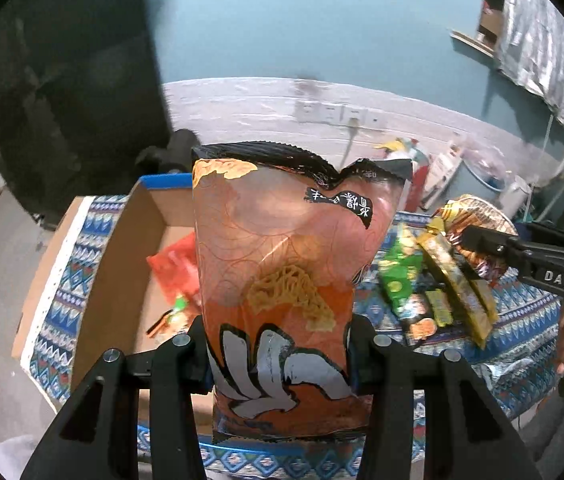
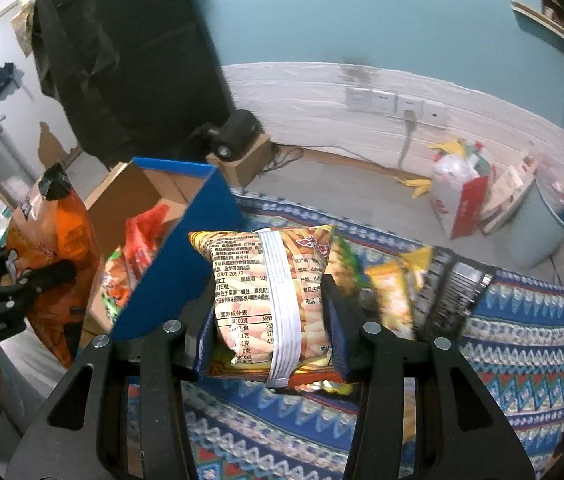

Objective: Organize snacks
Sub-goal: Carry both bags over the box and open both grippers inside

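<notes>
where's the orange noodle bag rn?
The orange noodle bag is clamped upright in the left gripper, raised beside the cardboard box. In the right wrist view it shows at far left.

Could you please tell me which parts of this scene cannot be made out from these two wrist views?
- Box floor: left view, hidden by the orange bag in the left gripper.
- Red packet in the box: right view, partly behind the blue wall.
- Snacks behind the fries bag: right view, blurred, held by the right gripper.
- Tablecloth: cut off by the lens rim.
</notes>
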Demonstrator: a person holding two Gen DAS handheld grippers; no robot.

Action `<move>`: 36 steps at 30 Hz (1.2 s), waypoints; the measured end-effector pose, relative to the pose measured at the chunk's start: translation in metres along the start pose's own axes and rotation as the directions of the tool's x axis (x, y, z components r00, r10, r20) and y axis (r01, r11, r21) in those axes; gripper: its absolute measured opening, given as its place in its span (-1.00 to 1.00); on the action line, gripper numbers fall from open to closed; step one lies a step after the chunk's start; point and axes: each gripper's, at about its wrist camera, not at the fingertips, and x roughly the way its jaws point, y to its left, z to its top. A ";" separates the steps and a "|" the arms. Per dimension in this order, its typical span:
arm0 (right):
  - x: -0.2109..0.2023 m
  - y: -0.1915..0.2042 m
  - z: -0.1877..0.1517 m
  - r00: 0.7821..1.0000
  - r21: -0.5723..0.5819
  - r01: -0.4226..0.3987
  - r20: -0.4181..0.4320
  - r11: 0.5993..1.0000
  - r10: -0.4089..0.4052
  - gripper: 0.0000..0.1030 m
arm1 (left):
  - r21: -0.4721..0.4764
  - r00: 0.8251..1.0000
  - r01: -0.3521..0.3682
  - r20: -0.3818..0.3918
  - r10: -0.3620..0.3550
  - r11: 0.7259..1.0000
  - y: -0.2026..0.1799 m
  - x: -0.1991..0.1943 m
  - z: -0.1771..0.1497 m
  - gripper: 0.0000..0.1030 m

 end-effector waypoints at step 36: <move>0.093 0.150 0.043 0.983 -0.151 -0.175 -0.081 0.973 0.165 -0.11 | -0.168 0.967 -0.228 -0.158 0.202 0.959 0.108 0.035 -0.028 0.53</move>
